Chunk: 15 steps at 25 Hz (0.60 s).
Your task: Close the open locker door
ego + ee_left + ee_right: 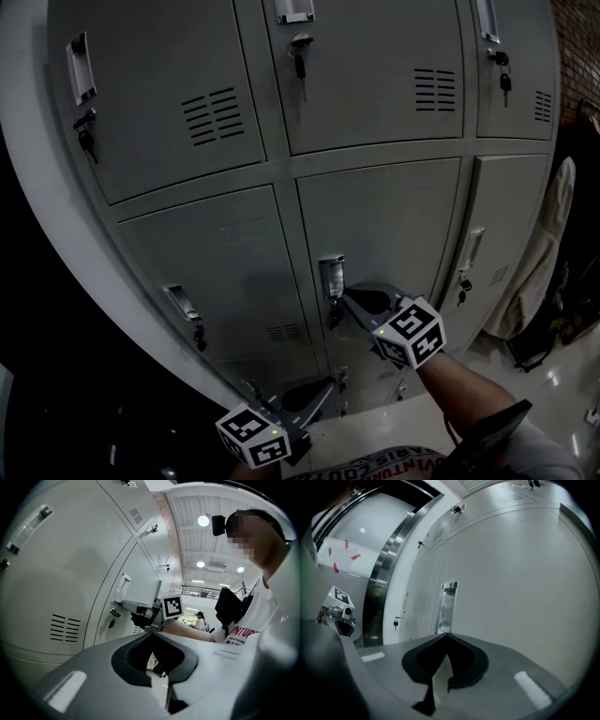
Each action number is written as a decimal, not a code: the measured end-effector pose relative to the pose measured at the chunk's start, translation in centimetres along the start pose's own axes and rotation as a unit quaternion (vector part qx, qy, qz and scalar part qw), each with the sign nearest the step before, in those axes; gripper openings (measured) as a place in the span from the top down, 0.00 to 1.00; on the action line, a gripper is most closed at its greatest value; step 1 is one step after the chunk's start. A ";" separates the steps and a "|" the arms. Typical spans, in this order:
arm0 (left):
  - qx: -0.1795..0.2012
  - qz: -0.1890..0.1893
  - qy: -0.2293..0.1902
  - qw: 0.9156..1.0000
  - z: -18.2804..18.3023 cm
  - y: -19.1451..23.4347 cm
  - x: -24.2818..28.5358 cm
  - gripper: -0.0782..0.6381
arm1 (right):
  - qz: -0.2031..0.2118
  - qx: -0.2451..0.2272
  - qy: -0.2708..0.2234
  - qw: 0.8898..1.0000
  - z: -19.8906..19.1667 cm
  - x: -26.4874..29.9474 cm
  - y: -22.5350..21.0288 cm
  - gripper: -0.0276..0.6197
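The grey locker door (389, 230) in the lower middle of the bank looks flush with its neighbours. Its metal recessed handle (331, 276) sits at the door's left edge, with a key below it. My right gripper (347, 297) is shut, and its tips sit just under that handle (449, 605), touching or almost touching the door. From the left gripper view, the right gripper (125, 605) points at the handle (121, 588). My left gripper (328, 384) hangs lower, shut and holding nothing, close to the bottom row of lockers.
Other shut locker doors surround it, each with a handle and a hanging key (299, 58). A pale cloth (539, 253) and a dark bag (562, 319) hang at the right. A steel-framed glass wall (379, 583) stands past the lockers. The shiny floor (553, 384) lies below.
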<state>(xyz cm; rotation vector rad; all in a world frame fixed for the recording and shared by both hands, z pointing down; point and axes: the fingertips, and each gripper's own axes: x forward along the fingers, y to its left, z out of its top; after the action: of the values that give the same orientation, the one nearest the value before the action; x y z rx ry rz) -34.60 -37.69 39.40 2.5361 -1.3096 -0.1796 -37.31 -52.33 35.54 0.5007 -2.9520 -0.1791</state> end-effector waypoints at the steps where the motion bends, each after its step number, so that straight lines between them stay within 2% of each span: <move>1: -0.001 0.003 0.000 1.000 -0.1 0.2 -0.1 0.88 | 0.001 0.000 -0.001 1.000 0.0 0.0 0.0 0.96; 6: -0.002 0.015 -0.014 1.000 0.4 0.7 -0.8 0.88 | -0.005 0.002 -0.002 1.000 0.1 0.2 -0.1 0.96; 8: -0.005 0.020 -0.017 1.000 0.5 0.3 -1.1 0.88 | 0.008 0.000 -0.003 1.000 0.3 -0.2 1.1 0.97; 12: -0.001 0.024 -0.032 0.999 1.1 -0.9 -2.0 0.88 | 0.076 -0.013 0.004 0.997 0.6 -2.6 6.1 0.97; 15: 0.004 0.027 -0.036 0.999 1.4 -3.1 -2.6 0.88 | 0.139 -0.007 0.022 0.990 -0.2 -6.5 10.4 0.97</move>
<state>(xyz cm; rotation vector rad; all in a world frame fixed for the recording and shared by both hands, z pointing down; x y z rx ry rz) -34.02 -34.15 37.10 2.5194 -1.4057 -0.2574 -34.49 -40.38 36.46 0.0849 -2.9342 -0.1534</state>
